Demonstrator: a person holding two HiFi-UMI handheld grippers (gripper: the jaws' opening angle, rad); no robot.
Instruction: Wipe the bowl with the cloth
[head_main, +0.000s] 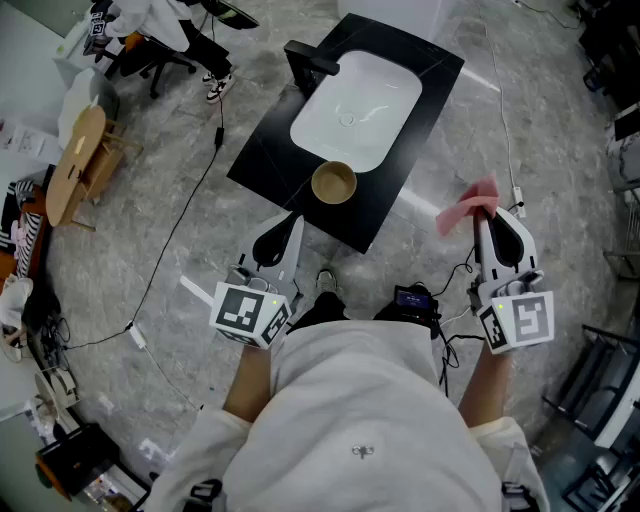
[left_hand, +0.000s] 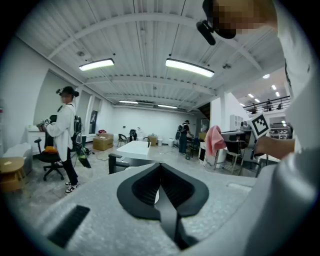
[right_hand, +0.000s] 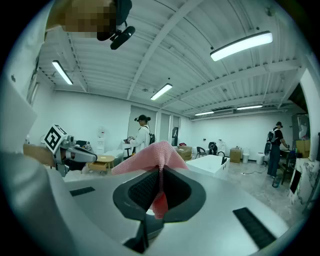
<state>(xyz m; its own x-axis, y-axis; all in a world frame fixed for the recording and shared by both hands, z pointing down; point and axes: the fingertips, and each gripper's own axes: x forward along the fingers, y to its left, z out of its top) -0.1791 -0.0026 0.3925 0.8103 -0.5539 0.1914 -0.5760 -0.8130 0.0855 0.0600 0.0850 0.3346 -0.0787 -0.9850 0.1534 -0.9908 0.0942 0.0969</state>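
One black table (head_main: 262, 150) stands on the grey floor, carrying a white basin (head_main: 385, 85) with a dark faucet (head_main: 306, 60) at its far end; the task has not reached the bowl yet.

Left claw (head_main: 291, 224): near the table's front edge, short of the bowl and touching nothing; its jaws are pressed together with nothing between them, as the left gripper view (left_hand: 161, 170) confirms.

Right claw (head_main: 484, 224): well to the right of the table, over bare floor; its jaws are clamped on the cloth, as seen in the right gripper view (right_hand: 159, 175).

Bowl (head_main: 334, 183): wooden, upright, apparently empty; it stands on the table just in front of the basin, close to the near edge, and neither claw holds it.

Cloth (head_main: 468, 206): pink; only a narrow fold (right_hand: 159, 190) is pinched, the rest bunches loose above the jaws.

Likely faults from here, as a judgement:
- the bowl is unsecured, so a sideways wiping push could slide it into the basin or off the near edge; the left claw would first have to open and steady the rim;
- the pinch on the cloth is slight, so drag against the wood could pull the fold free;
- the loose bunch may hide the contact point, so a hard jaw tip might scrape the bowl.
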